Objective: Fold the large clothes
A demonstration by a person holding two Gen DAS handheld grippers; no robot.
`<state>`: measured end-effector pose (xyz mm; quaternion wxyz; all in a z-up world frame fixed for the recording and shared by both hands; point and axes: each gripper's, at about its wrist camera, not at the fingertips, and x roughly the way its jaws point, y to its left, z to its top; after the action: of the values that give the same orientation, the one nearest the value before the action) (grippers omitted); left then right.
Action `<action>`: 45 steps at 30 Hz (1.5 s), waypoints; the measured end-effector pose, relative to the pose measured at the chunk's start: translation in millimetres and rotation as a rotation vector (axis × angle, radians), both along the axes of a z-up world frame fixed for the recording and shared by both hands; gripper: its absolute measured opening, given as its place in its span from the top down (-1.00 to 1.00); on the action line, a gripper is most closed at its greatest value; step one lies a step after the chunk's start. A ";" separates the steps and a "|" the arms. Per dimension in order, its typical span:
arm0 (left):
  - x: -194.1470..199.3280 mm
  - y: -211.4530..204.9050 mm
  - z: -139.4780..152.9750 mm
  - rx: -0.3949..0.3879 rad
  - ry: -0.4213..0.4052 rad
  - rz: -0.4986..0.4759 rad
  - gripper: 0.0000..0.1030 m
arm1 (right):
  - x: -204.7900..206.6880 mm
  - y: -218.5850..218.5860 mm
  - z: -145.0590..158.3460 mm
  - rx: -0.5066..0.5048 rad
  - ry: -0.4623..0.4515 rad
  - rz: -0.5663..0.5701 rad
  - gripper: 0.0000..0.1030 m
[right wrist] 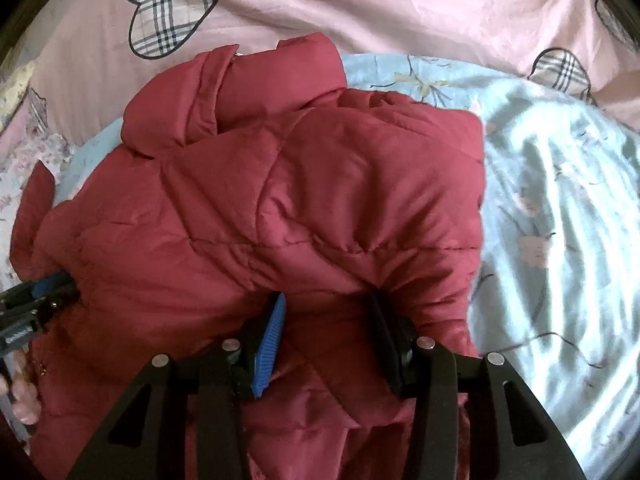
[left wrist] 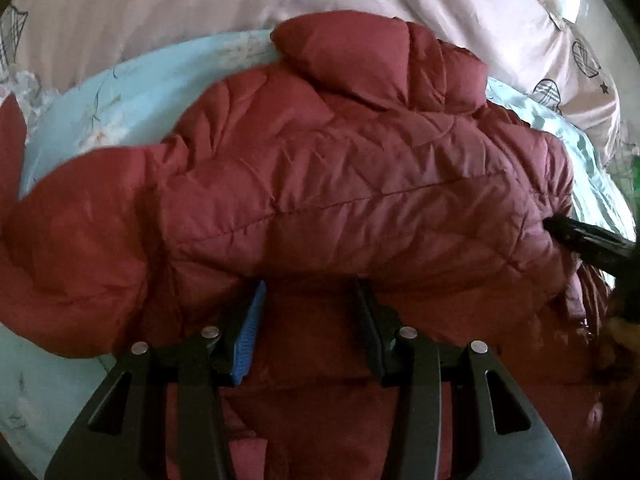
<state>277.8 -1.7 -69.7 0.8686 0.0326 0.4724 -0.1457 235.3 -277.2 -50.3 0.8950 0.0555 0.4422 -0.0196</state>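
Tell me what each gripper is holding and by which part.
Nothing appears held. The left gripper and right gripper both stand open against the folded edge of the red quilted jacket, with no fabric pinched between their jaws.

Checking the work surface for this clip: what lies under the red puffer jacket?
The red puffer jacket lies on a light blue floral sheet, with a pink heart-print cover beyond. Whatever sits directly beneath the jacket is hidden.

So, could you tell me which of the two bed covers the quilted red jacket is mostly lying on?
The pale blue floral sheet; the pink cover with plaid hearts lies beyond the quilted red jacket.
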 end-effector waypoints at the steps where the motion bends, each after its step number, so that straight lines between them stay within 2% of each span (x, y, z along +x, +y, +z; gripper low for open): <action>1: 0.1 1.3 0.1 -0.008 0.001 0.004 0.15 | -2.3 2.2 4.6 -0.009 -0.005 -0.004 0.12; 3: 1.4 1.5 0.5 -0.010 0.007 0.007 0.15 | -8.1 7.5 17.5 -0.012 -0.050 0.003 0.12; 5: 1.2 1.5 0.7 -0.008 0.006 0.006 0.15 | -8.0 12.8 22.3 -0.021 -0.066 0.015 -0.04; 8: -0.2 2.9 1.4 -0.015 0.008 0.006 0.15 | 3.4 16.0 5.6 -0.068 -0.001 0.018 -0.16; 9: 0.0 4.3 1.2 -0.020 0.010 0.006 0.15 | 7.2 14.7 -3.6 -0.076 0.025 0.016 -0.17; 11: -0.7 7.3 -0.3 -0.033 0.016 0.006 0.15 | 7.9 11.9 -14.3 -0.067 0.009 0.023 -0.18; 18: -1.3 5.0 1.3 -0.026 0.015 0.029 0.15 | 8.3 14.6 -12.7 -0.074 0.008 0.016 -0.18; 21: -6.0 11.3 9.5 -0.055 0.018 0.041 0.15 | 2.4 15.2 -6.5 -0.047 0.002 0.016 -0.19; 28: -25.5 52.0 31.4 -0.138 0.006 0.117 0.13 | -33.0 14.4 25.3 0.056 -0.053 0.046 -0.31; 34: -34.2 93.5 42.8 -0.213 0.012 0.202 0.11 | -59.3 27.3 45.8 0.089 -0.073 0.091 -0.39; 41: -43.0 133.1 55.1 -0.235 -0.020 0.288 0.11 | -80.4 36.9 58.6 0.096 -0.087 0.125 -0.44; 45: -44.1 151.7 60.1 -0.224 -0.038 0.331 0.09 | -86.8 37.8 59.3 0.108 -0.083 0.128 -0.45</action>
<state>233.7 150.0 -9.6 0.8878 -0.1394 0.4356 -0.0518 148.5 -239.3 9.0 0.9077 0.0762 0.4077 0.0640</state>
